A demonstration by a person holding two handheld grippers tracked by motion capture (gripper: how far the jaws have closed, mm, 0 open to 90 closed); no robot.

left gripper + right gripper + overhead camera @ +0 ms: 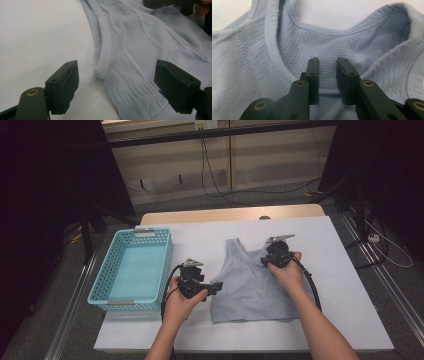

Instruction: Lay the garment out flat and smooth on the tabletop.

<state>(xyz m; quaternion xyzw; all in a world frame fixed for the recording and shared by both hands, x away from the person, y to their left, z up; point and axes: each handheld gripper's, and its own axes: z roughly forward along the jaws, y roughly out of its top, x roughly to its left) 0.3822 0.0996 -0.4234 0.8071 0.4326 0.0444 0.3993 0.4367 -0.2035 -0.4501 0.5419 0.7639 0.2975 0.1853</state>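
A white surface point(320, 320) fills the middle of the high view, with a strip of pale wood showing along its far edge; it stands on a grey floor, with dark stands at both sides and black cables trailing across the floor toward a light panelled wall behind. On the left part of the surface sits a light blue plastic basket point(162, 265) with lattice walls. Near the middle lies a pale blue sleeveless top point(245, 290), spread flat with its hem toward the person and its straps and neckline pointing away. Up close it is a knit garment: ribbed bands edge the armholes, neckline and hem, and the panel below the neckline is an open mesh weave. Soft creases run across its body. The left tool point(217, 286) sits at the top's left edge, its jaws wide apart and gripping nothing, with the ribbed armhole edge lying between them on the surface. The right tool point(328, 72) rests over the neckline area, jaws narrowly apart above the mesh panel, not pinching fabric.
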